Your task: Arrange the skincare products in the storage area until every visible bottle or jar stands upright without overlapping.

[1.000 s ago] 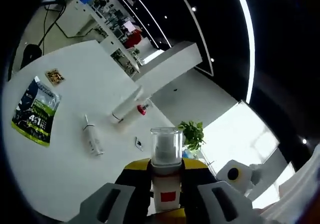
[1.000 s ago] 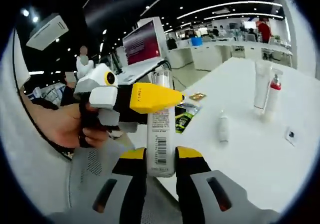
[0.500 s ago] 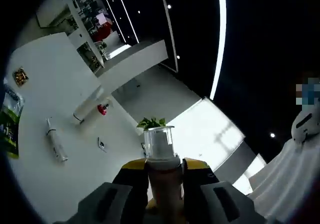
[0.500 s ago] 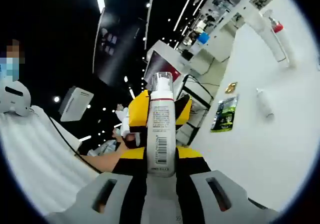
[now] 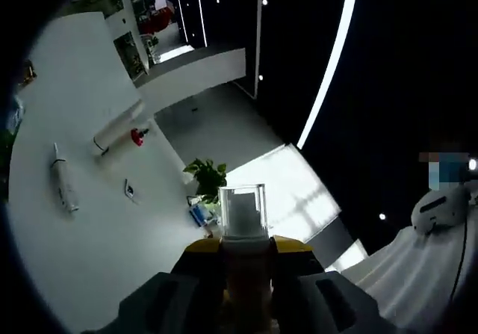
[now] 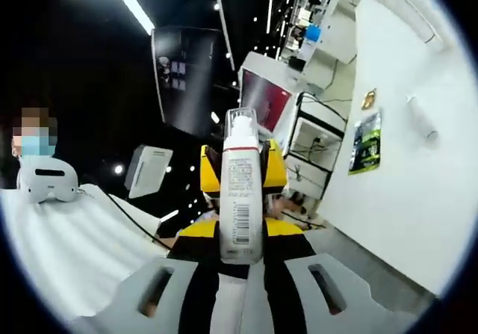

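Observation:
A white pump bottle (image 6: 240, 199) with a clear cap (image 6: 241, 121) and a barcode label is held off the table. My right gripper (image 6: 240, 233) is shut on its lower part. The left gripper (image 6: 240, 171) clamps the same bottle higher up, its yellow jaws on either side. In the left gripper view the bottle's clear cap (image 5: 243, 208) rises between my left gripper (image 5: 243, 248) jaws. On the white table (image 5: 82, 229) lie a white tube (image 5: 116, 128), a red-capped bottle (image 5: 137, 134) and a small white bottle (image 5: 63, 187), all on their sides.
A small sachet (image 5: 129, 190) lies near the table's edge, with a potted plant (image 5: 205, 175) beyond it. In the right gripper view a green packet (image 6: 366, 152), a brown sachet (image 6: 368, 99) and the small white bottle (image 6: 422, 117) lie on the table (image 6: 403, 192). A person's white sleeve (image 6: 67, 252) is at the left.
Both hands have rolled further with the pump bottle still held between them. The table has slid toward the edge of each view. The things on the table lie as before.

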The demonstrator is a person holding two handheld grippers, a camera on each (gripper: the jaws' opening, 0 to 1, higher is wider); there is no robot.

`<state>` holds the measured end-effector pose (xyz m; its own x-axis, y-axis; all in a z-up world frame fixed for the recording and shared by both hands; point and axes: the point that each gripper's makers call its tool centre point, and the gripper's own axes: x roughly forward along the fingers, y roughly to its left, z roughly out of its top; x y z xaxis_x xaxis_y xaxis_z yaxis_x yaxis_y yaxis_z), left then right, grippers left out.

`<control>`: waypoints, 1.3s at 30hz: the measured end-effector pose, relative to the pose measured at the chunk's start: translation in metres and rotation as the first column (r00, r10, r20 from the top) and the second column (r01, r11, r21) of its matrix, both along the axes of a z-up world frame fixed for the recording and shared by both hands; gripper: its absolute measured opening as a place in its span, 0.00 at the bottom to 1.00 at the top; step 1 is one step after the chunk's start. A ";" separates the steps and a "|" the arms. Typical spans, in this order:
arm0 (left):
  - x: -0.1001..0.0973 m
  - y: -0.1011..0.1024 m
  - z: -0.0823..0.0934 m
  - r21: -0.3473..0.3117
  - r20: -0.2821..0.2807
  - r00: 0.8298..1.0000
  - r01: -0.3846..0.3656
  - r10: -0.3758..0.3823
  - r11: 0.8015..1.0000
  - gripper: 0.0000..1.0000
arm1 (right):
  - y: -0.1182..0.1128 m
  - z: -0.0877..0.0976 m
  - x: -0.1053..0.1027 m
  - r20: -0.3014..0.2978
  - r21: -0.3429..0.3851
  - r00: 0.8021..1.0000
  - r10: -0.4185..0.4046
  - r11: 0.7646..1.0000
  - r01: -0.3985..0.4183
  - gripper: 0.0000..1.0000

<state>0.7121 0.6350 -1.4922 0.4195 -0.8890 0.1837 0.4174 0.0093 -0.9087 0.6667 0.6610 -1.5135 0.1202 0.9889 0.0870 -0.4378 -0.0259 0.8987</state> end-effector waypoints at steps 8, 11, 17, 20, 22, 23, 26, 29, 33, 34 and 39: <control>0.012 0.015 -0.031 0.234 0.050 0.991 -0.130 0.121 0.964 0.23 | -0.003 -0.029 0.024 0.309 -0.311 0.949 -0.066 0.936 0.166 0.26; 0.015 0.015 -0.034 0.270 0.051 0.987 -0.160 0.151 0.949 0.23 | -0.003 -0.036 0.031 0.427 -0.428 0.904 -0.022 0.876 0.223 0.28; 0.020 0.011 -0.047 0.420 0.088 0.980 -0.199 0.178 0.885 0.23 | 0.001 -0.034 0.035 0.562 -0.515 0.825 0.058 0.805 0.294 0.26; 0.020 0.005 -0.048 0.454 0.113 0.977 -0.211 0.179 0.865 0.23 | 0.004 -0.032 0.037 0.615 -0.549 0.782 0.104 0.768 0.330 0.23; 0.020 0.001 -0.047 0.452 0.104 0.978 -0.210 0.182 0.867 0.23 | 0.003 -0.035 0.041 0.637 -0.579 0.760 0.125 0.730 0.365 0.23; 0.020 0.000 -0.048 0.457 0.096 0.977 -0.214 0.191 0.863 0.23 | 0.002 -0.037 0.043 0.640 -0.593 0.757 0.130 0.710 0.380 0.21; 0.022 -0.001 -0.052 0.476 0.103 0.974 -0.227 0.203 0.849 0.23 | -0.002 -0.040 0.045 0.622 -0.616 0.774 0.119 0.685 0.390 0.19; 0.022 0.001 -0.054 0.470 0.107 0.977 -0.214 0.185 0.857 0.23 | -0.012 -0.040 0.048 0.614 -0.608 0.785 0.083 0.684 0.403 0.17; 0.016 -0.001 -0.048 0.444 0.126 0.983 -0.177 0.134 0.879 0.23 | -0.012 -0.038 0.043 0.611 -0.585 0.788 0.074 0.713 0.387 0.16; 0.015 -0.002 -0.048 0.445 0.134 0.983 -0.174 0.127 0.878 0.24 | -0.013 -0.037 0.043 0.606 -0.579 0.793 0.068 0.720 0.381 0.16; 0.013 -0.004 -0.045 0.425 0.149 0.983 -0.164 0.110 0.890 0.24 | -0.013 -0.031 0.045 0.538 -0.502 0.841 -0.065 0.776 0.381 0.16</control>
